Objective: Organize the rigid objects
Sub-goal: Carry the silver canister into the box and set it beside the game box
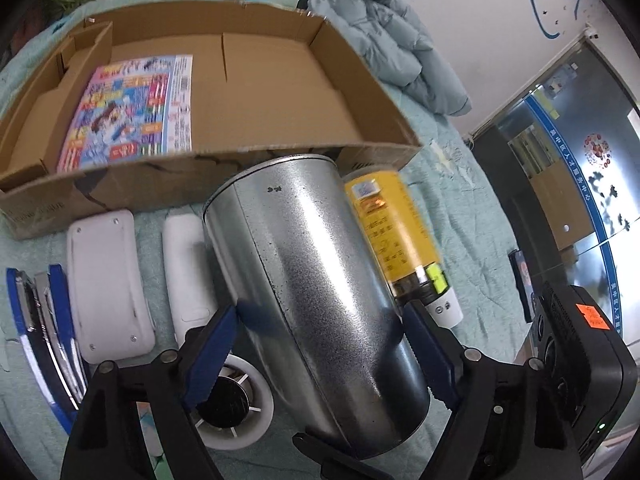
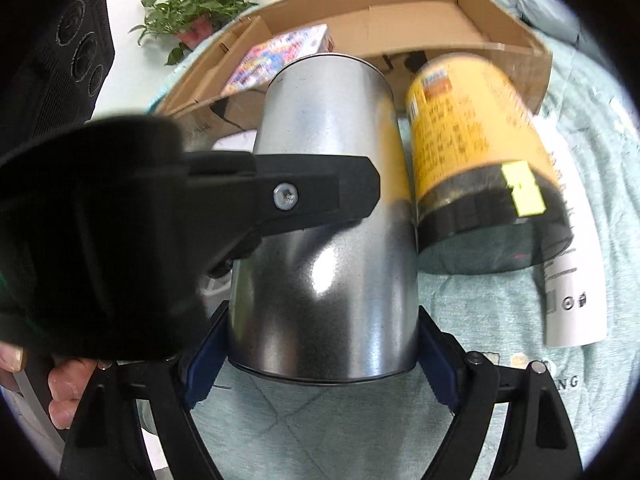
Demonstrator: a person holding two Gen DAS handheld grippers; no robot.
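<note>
The cardboard box (image 1: 248, 92) is the landmark: a wide, shallow tray on a pale green quilted cover (image 1: 460, 216), with a colourful printed box (image 1: 128, 112) lying flat in its left part and the rest of its floor bare.

Just in front of the box's near wall is the metal cylinder (image 1: 316, 280), the largest loose thing and, by my reading, the one being moved. Both tools are on it. The left tool (image 1: 320, 356) has its blue pads against the cylinder's two flanks, closed on it. The right tool (image 2: 320, 364) grips the cylinder's near end in the same way, its pads pressed to either side.

The main risk is the surface: smooth, shiny sheet metal on a tapering wall could slide out of the pads, more so if the two tools pull at different rates or angles and twist it. The near wall of the box is a second hazard; if the cylinder is not raised enough, its far rim could catch the cardboard and shove the tray back.

Right of the cylinder, in front of the box's right corner, the yellow can (image 1: 390, 236) lies so close it appears to touch. Swinging the cylinder rightward would likely roll it away.

Left of the cylinder, in front of the box, lie a white remote (image 1: 186, 272), a white plastic plate (image 1: 108, 284) and a blue stapler (image 1: 40, 320); nearer the camera sits a white round fitting (image 1: 236, 404). A dropped cylinder would land among these.
</note>
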